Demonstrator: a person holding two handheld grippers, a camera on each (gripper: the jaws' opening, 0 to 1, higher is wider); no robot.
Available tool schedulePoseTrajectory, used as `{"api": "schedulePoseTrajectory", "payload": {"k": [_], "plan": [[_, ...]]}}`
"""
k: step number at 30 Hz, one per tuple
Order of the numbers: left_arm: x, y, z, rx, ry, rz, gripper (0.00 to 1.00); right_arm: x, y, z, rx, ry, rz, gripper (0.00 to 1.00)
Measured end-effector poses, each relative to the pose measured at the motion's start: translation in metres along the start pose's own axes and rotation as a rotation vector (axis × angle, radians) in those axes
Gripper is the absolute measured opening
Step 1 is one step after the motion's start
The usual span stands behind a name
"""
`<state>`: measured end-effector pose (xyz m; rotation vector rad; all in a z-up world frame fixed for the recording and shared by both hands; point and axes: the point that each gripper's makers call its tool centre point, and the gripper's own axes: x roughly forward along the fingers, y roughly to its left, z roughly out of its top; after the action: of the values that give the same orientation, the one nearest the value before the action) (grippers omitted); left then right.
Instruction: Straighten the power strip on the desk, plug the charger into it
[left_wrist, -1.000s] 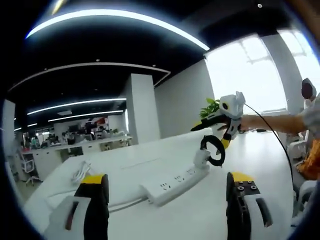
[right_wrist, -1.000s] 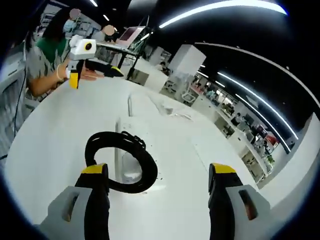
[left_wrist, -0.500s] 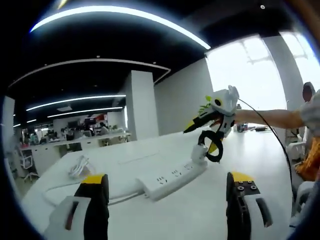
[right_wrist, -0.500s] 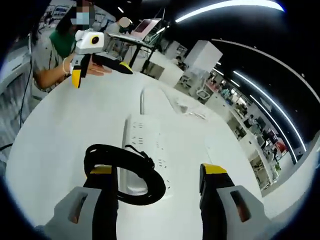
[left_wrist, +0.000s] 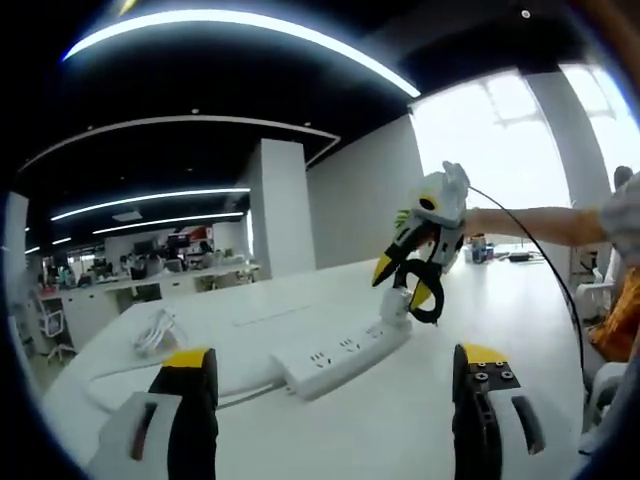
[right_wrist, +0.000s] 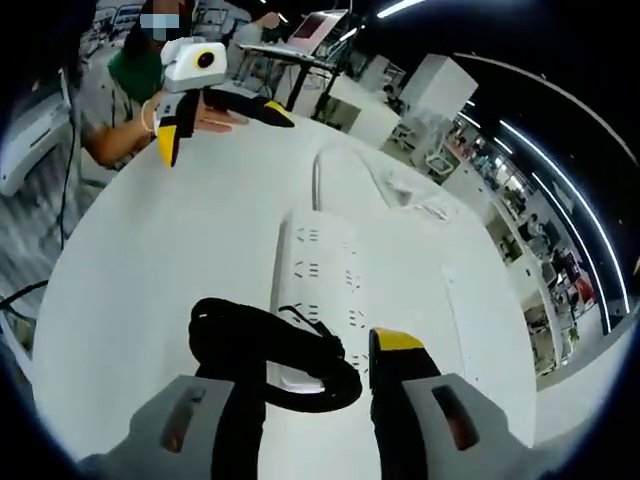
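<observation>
From my end the white desk (right_wrist: 130, 300) has the power strip (right_wrist: 318, 280) lying mid-top, a light, slidey bar, with the stiff little charger (right_wrist: 300, 368) and its springy black cable loop (right_wrist: 262, 352) on its near end, my right gripper (right_wrist: 305, 375) narrowed around it, so I'd pinch the plug body, left gripper (left_wrist: 335, 375) wide open and empty.

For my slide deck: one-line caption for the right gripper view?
Right gripper closing on the charger at the power strip end on a white desk.
</observation>
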<state>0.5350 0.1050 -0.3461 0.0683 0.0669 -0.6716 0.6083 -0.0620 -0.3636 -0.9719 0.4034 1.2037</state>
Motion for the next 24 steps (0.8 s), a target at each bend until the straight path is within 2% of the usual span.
{"api": "schedulePoseTrajectory", "payload": {"k": [3,6,17,24], "plan": [[0.0003,0.0005,-0.0004,0.002,0.003,0.003,0.99,0.0037,0.0012,-0.0014,0.008,0.037,0.01,0.37],[0.0004,0.0015,-0.0014,0.0,0.008,0.007,0.99,0.0035,-0.0029,-0.004,-0.009,0.091,-0.006,0.3],[-0.0018,0.0034,-0.003,-0.008,0.01,0.01,0.99,0.006,0.003,-0.0081,0.014,0.222,0.044,0.27],[-0.0039,0.0014,-0.0043,-0.014,0.014,-0.001,0.99,0.0073,0.0047,-0.0094,0.014,0.279,0.057,0.24]]}}
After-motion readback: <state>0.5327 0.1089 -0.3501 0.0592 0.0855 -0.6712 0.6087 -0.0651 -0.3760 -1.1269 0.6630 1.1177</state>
